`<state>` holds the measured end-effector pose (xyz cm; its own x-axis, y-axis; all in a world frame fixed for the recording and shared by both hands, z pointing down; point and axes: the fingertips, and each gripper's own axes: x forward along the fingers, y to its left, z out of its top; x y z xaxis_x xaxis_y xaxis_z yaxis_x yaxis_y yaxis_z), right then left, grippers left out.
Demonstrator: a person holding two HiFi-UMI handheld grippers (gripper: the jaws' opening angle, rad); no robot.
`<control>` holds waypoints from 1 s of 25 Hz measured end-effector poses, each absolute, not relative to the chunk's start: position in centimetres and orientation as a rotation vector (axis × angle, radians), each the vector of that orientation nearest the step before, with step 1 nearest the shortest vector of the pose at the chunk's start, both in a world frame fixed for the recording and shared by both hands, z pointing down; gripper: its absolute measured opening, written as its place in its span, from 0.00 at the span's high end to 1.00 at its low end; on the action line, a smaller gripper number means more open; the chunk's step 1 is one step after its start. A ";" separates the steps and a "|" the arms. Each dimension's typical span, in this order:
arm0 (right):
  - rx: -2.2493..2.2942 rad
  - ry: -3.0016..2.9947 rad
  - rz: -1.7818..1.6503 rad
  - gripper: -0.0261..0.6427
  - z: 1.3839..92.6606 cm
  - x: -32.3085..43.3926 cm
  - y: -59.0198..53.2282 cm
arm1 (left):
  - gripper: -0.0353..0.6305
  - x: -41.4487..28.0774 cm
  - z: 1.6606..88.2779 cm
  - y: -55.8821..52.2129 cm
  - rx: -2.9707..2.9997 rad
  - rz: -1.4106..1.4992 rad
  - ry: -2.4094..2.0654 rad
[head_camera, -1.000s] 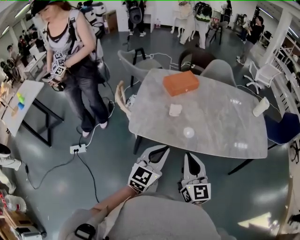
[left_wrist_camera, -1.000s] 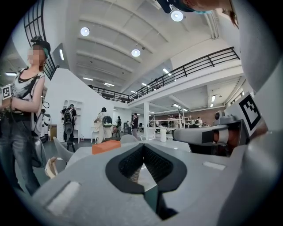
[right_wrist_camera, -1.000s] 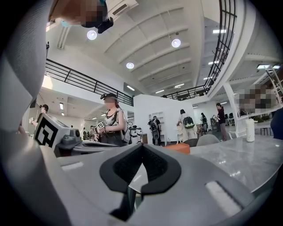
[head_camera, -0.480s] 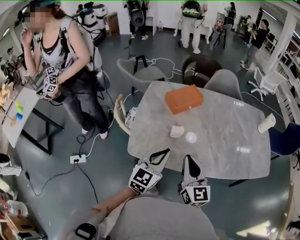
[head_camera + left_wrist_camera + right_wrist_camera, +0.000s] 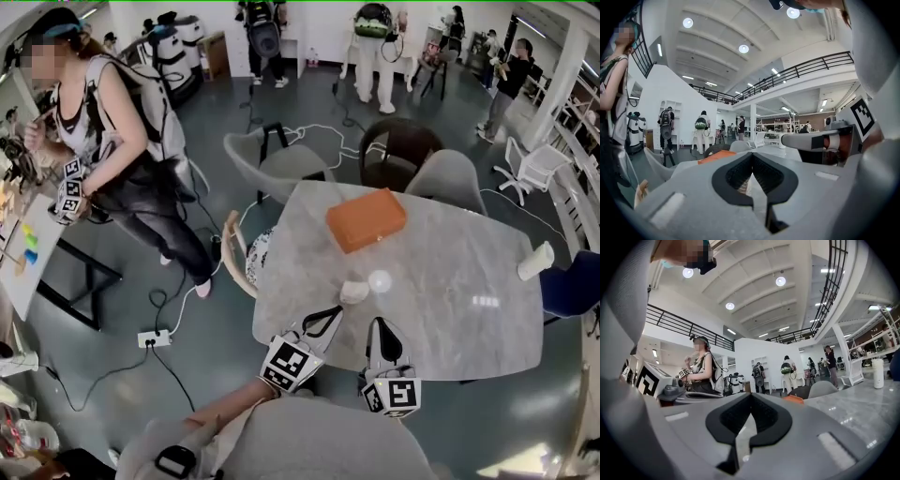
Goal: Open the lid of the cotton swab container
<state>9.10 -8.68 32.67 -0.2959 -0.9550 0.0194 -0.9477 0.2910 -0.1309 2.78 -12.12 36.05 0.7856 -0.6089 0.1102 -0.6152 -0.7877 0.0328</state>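
Left hand-held gripper (image 5: pixel 326 317) and right hand-held gripper (image 5: pixel 382 326): jaws pressed together, nothing between them, tips at the near edge of the grey bench (image 5: pixel 459 262). Cotton swab container (image 5: pixel 380 280): small, round, white, standing on the bench just ahead of the right hand-held gripper, beside a pale lumpy object (image 5: pixel 353 292). Orange box (image 5: pixel 366 219): farther back on the bench.

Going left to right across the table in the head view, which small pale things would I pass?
Whitish lump → round white container → pale cylinder, far right.
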 end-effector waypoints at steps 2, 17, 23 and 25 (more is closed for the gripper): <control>-1.831 2.475 -0.172 0.97 32.8 8.9 -9.6 | 0.95 2.8 36.1 -12.9 2.907 0.138 -0.994; -1.798 2.542 -0.158 0.97 33.5 9.6 -12.1 | 0.95 1.6 36.5 -15.7 2.844 0.129 -1.092; -1.779 2.580 -0.161 0.97 33.5 10.8 -12.6 | 0.95 2.3 36.7 -15.7 2.826 0.166 -1.130; -1.770 2.592 -0.132 0.97 33.0 11.1 -12.9 | 0.95 2.4 36.6 -15.9 2.816 0.166 -1.147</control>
